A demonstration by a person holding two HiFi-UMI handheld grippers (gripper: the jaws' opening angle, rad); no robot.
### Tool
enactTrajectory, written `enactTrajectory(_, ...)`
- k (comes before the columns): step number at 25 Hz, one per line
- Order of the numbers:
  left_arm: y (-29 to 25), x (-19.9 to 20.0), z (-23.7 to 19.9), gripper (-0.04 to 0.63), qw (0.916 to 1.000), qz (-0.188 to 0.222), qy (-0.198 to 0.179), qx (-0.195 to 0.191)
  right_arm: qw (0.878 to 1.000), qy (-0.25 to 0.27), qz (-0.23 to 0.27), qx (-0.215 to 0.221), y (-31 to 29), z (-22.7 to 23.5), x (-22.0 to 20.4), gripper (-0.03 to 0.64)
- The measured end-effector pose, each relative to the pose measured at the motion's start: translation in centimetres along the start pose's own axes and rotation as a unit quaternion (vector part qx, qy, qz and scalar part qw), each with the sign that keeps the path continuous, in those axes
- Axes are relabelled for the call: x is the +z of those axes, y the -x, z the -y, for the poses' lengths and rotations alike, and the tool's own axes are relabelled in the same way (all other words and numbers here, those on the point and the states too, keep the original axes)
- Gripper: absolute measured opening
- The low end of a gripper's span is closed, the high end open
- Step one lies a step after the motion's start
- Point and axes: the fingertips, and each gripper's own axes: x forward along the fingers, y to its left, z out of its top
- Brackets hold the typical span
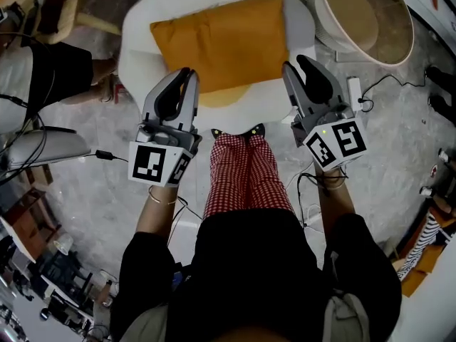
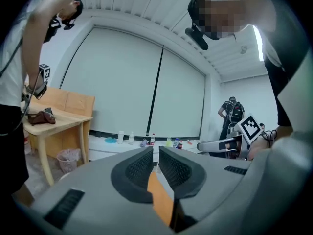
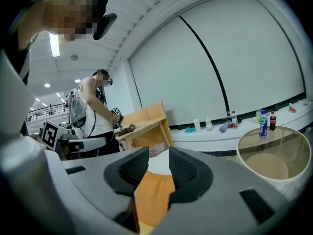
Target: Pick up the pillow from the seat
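Hidden: near-left corner of the pillow [image 1: 221, 41], behind the left gripper [image 1: 187, 73]; near-right corner behind the right gripper [image 1: 294, 64].
Cut off: far edge of the seat [image 1: 139, 55] and far rim of the round table [image 1: 399, 45], both at the frame's top.
Hard to make out: how much cloth sits between the left pads; only a thin orange strip shows there.
Pillow: on the seat, across its middle, near edge close to the seat's front edge.
Left gripper: pressed together on a thin fold at the pillow's near-left corner.
Right gripper: spread, orange cloth between the pads, neither pad pressing it.
Count: one pillow, one seat, two grippers, two bottles [image 3: 263, 124] on the round table.
Around: bystander [image 1: 43, 77] left of the seat; wooden table [image 3: 146, 124] behind; red checked legs [image 1: 246, 177] at the seat's front edge, between the grippers; round table just right of the seat.
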Motion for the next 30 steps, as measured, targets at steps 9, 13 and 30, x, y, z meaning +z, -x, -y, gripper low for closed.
enactTrajectory(9,-0.9,-3.4,-0.8,0.035,0.9999,-0.015,0.005,-0.003,0.999,0.002,-0.024,-0.025,-2.0,2.6,-3.4,0.164)
enactTrajectory(13,-1.5,-5.1,-1.9,0.035,0.9997,-0.019,0.014,0.004,0.999,-0.004,-0.034,-0.034,-3.3,3.8,-5.5,0.175)
enactTrajectory(30,-3.0,-12.2,-5.4,0.035,0.9975,-0.039,0.035,0.048,0.995,0.017,-0.081,-0.056,-6.7,8.0,-12.0,0.212)
